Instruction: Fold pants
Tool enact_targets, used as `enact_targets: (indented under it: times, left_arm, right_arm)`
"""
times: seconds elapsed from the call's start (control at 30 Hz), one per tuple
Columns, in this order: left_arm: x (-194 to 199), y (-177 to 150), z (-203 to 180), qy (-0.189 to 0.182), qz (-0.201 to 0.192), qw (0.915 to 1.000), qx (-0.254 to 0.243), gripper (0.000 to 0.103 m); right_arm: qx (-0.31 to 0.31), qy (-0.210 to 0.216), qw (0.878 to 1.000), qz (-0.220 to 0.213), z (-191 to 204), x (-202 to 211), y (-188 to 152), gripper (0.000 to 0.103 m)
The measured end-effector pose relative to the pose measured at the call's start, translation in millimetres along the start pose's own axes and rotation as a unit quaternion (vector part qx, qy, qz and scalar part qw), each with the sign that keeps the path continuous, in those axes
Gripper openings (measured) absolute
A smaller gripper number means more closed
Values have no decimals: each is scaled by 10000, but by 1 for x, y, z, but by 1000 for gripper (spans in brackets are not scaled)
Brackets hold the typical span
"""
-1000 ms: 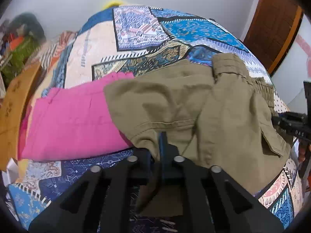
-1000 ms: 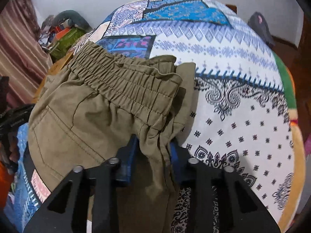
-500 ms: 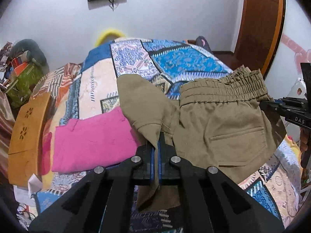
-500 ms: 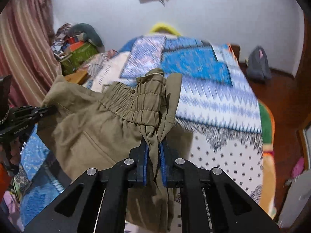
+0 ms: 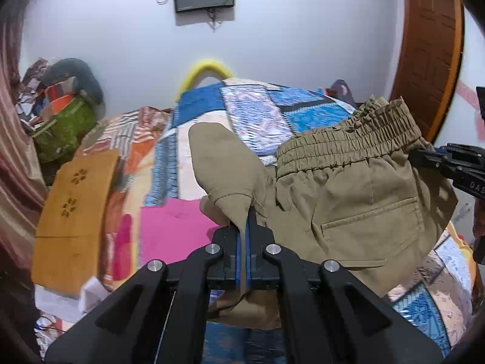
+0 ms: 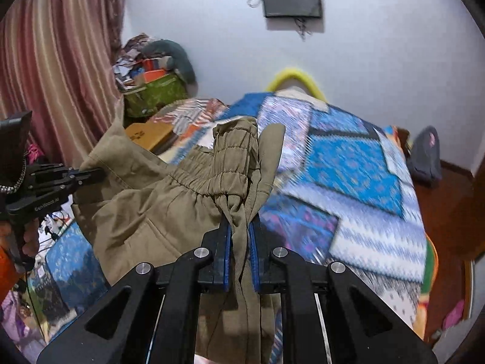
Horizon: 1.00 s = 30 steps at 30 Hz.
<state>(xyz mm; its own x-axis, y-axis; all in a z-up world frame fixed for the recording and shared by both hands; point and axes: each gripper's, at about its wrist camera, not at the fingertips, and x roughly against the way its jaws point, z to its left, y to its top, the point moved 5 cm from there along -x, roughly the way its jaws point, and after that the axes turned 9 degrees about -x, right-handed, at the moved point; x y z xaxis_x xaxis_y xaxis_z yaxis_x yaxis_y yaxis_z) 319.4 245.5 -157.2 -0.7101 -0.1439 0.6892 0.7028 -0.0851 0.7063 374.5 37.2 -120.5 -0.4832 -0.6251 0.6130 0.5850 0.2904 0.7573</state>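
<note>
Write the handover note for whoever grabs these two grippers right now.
Left gripper: shut on a fold of the khaki pants.
Right gripper: shut on the bunched waistband.
The pants hang between both grippers, lifted above the patchwork bedspread. A pink garment lies on the bed below.
Done: pants picked up. Left: lay them flat and fold; no finished fold is visible yet.

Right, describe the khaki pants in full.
The khaki pants look like woven cotton twill, with a gathered elastic waistband and a stitched back pocket. They hang in the air above the patchwork bedspread, stretched between both tools: the left gripper is shut on one edge, the right gripper on bunched waistband fabric.
</note>
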Motion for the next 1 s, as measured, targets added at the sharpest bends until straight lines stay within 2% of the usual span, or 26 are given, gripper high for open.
enact_targets:
  times: [0.3, 0.5, 0.67, 0.83, 1.0]
  left_arm:
    - [-9, 13, 81, 585, -138, 9978, 268, 1]
    - [-29, 4, 122, 831, -64, 9955, 440, 1]
    - [-58, -25, 133, 596, 275, 9957, 649, 1]
    - [-83, -58, 123, 661, 640, 9948, 436, 1]
    - [-90, -74, 119, 639, 708, 9944, 448, 1]
  right_arm:
    - [322, 393, 9985, -222, 50, -60, 41, 9]
    - [379, 475, 9979, -218, 68, -100, 45, 9]
    - [188, 692, 9970, 279, 72, -130, 22, 9]
    - [122, 611, 9935, 954, 63, -154, -21, 9]
    - [-103, 426, 9865, 1578, 43, -160, -50, 15]
